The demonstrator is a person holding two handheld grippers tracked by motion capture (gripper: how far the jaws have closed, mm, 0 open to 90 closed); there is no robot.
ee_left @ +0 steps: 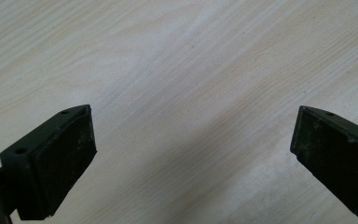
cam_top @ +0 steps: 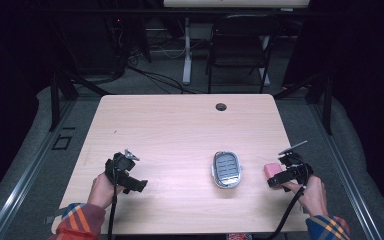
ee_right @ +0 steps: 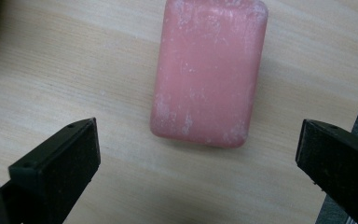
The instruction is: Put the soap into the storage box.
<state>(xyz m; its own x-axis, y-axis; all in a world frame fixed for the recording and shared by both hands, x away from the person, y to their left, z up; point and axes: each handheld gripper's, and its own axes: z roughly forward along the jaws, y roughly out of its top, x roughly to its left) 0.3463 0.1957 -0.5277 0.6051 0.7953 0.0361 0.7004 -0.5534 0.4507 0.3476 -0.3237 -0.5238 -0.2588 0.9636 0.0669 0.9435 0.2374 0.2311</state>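
Soap bar (ee_right: 209, 72), pink and scuffed white, is seen flat on the tabletop (cam_top: 180, 130) near its right edge, just beside a grey soap dish (cam_top: 227, 169). The right gripper (ee_right: 198, 158) is held wide open above it; the left gripper (ee_left: 193, 154) is spread over bare wood. A slick bar could be squeezed out sideways, off the edge.

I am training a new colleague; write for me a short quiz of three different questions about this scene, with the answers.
1. True or false: the right gripper is shut on the pink soap bar.
2. Multiple choice: the grey soap dish is A) empty, B) holding the soap, C) upside down.
3. Fill in: between the jaws of the left gripper lies only bare ____.

Key
1. False: its jaws stand open, and the bar lies on the table just ahead of them.
2. A.
3. Wooden tabletop.
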